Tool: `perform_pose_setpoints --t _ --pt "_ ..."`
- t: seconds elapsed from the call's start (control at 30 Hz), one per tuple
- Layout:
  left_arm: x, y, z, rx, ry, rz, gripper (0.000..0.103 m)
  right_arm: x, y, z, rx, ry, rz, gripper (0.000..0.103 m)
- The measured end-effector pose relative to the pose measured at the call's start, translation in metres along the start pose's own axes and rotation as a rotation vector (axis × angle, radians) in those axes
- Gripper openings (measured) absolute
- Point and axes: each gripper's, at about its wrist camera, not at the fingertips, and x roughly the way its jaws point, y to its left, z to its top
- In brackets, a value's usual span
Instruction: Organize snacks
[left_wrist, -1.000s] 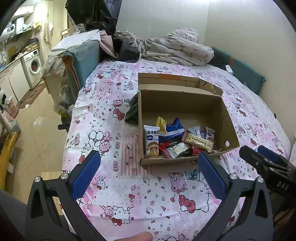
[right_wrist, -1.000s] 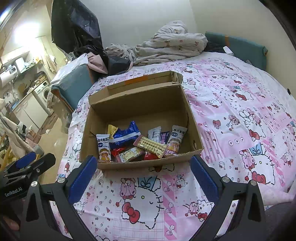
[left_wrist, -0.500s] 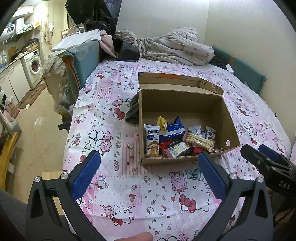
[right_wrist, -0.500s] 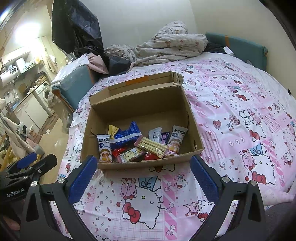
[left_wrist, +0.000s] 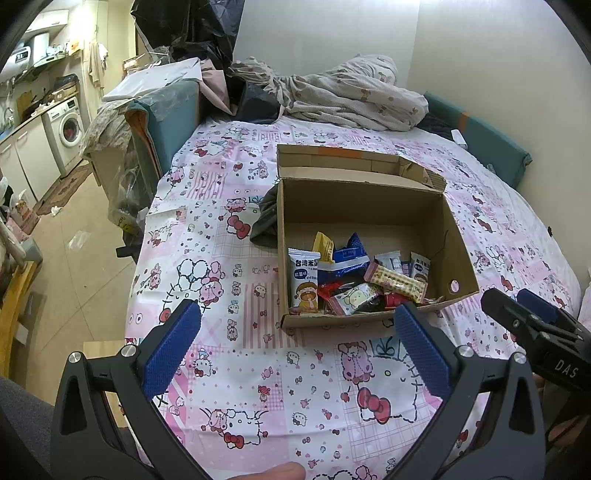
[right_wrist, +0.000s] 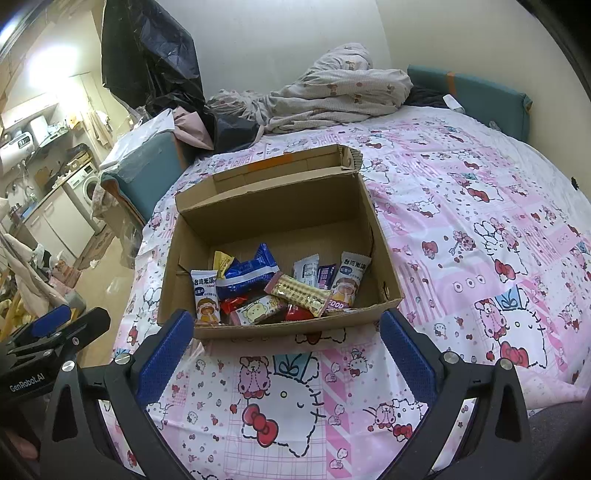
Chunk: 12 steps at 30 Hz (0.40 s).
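Note:
An open cardboard box (left_wrist: 458, 236) (right_wrist: 380, 251) sits on a bed with a pink cartoon-print sheet (left_wrist: 229, 280). Several snack packets lie heaped along its near wall: a blue bag (left_wrist: 347, 258) (right_wrist: 247, 273), a white rice-cracker pack (left_wrist: 303, 280) (right_wrist: 205, 295), a gold wafer bar (left_wrist: 397, 282) (right_wrist: 303, 293). My left gripper (left_wrist: 295, 325) is open and empty, held above the sheet just in front of the box. My right gripper (right_wrist: 286, 332) is open and empty, also just in front of the box; it shows at the right edge of the left wrist view (left_wrist: 532, 325).
A crumpled quilt (left_wrist: 351, 96) and dark clothes lie at the far end of the bed. A dark cloth (left_wrist: 266, 221) lies against the box's left wall. Teal cushions (left_wrist: 491, 144) line the right wall. The floor and a washing machine (left_wrist: 68, 129) are to the left.
Both grippers have barely drifted; the box and snacks have not moved.

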Motion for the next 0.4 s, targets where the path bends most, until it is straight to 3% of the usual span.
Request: perform_pose_setpoints --t 0.4 --pt "0.0030 -0.0031 0.0015 -0.007 0.023 -0.004 0.103 -0.0004 0.0010 0.0009 -0.002 0.004 0.010 0.103"
